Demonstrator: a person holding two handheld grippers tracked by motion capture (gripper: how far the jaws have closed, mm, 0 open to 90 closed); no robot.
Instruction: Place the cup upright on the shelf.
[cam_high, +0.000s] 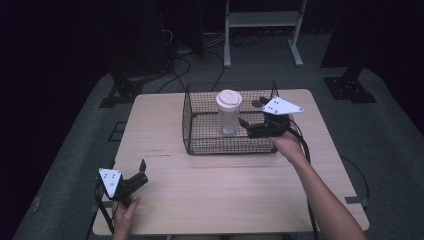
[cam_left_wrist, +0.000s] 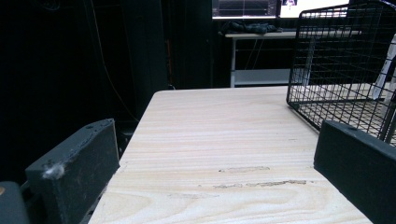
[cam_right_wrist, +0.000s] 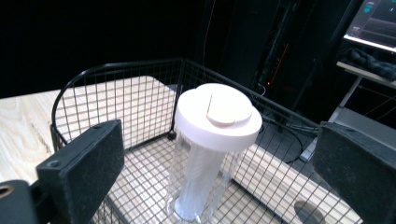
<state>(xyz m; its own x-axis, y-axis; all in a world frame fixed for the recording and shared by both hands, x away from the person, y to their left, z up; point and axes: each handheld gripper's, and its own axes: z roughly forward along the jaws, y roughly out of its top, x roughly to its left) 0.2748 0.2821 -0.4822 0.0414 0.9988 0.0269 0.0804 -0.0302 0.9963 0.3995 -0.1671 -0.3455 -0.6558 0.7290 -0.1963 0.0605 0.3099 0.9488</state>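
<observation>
A clear tall bottle with a white lid stands upright inside a black wire basket at the back middle of the wooden table. My right gripper is over the basket's right half, open, its jaws pointing at the bottle from just beside it. In the right gripper view the bottle and lid sit between and a little beyond the open gripper, untouched. My left gripper rests open near the table's front left corner, nothing in it.
A small dark disc lies on the basket floor behind the right gripper. The basket's corner stands ahead and to the right of the left gripper. Bare tabletop stretches in front of it. A white metal frame and cables lie beyond the table.
</observation>
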